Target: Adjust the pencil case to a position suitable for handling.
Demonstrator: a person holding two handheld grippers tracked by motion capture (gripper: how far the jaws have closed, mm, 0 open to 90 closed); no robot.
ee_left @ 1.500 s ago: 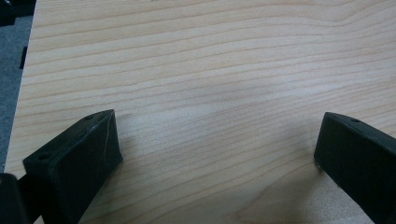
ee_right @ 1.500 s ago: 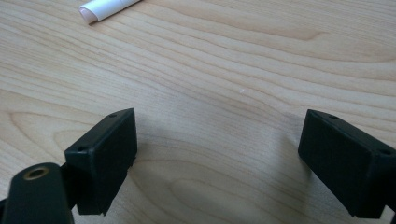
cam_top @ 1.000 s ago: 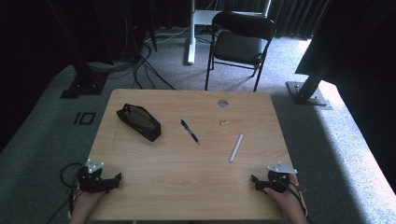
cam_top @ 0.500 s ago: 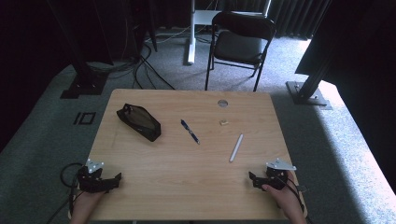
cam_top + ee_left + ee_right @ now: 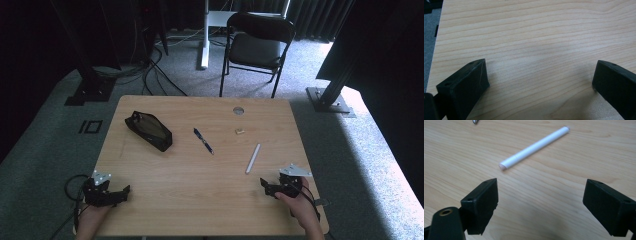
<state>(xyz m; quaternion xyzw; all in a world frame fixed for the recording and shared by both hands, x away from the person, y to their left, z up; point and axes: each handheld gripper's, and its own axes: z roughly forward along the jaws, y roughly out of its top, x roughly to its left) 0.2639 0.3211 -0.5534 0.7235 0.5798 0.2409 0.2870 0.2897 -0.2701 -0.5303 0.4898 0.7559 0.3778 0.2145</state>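
A: Wooden table (image 5: 200,165), high view: what is lying there?
B: Pouch (image 5: 149,131), blue pen (image 5: 203,141), white pen (image 5: 253,158); left gripper (image 5: 122,192) and right gripper (image 5: 264,186) are resting at the near edge.
A: Left gripper view?
B: Jaws are standing spread over bare wood.
A: Right gripper view?
B: Jaws are standing spread, white pen just ahead.

Legible text: none on any surface in the three views.
Table (image 5: 165,200): bare wood grain, no label, print or number.
White pen (image 5: 534,145): plain white barrel, no brand or lettering to be read.
Blue pen (image 5: 203,140): too small to read any marking.
Black pouch (image 5: 148,131): dark and plain, no logo to be made out.
Small tan piece (image 5: 240,131): too small to tell any mark.
Round grey disc (image 5: 238,110): no figure or sign to be read.
Left claw (image 5: 539,82): black jaws, no print; small holes, no numbers.
Right claw (image 5: 541,200): black jaws, no print.
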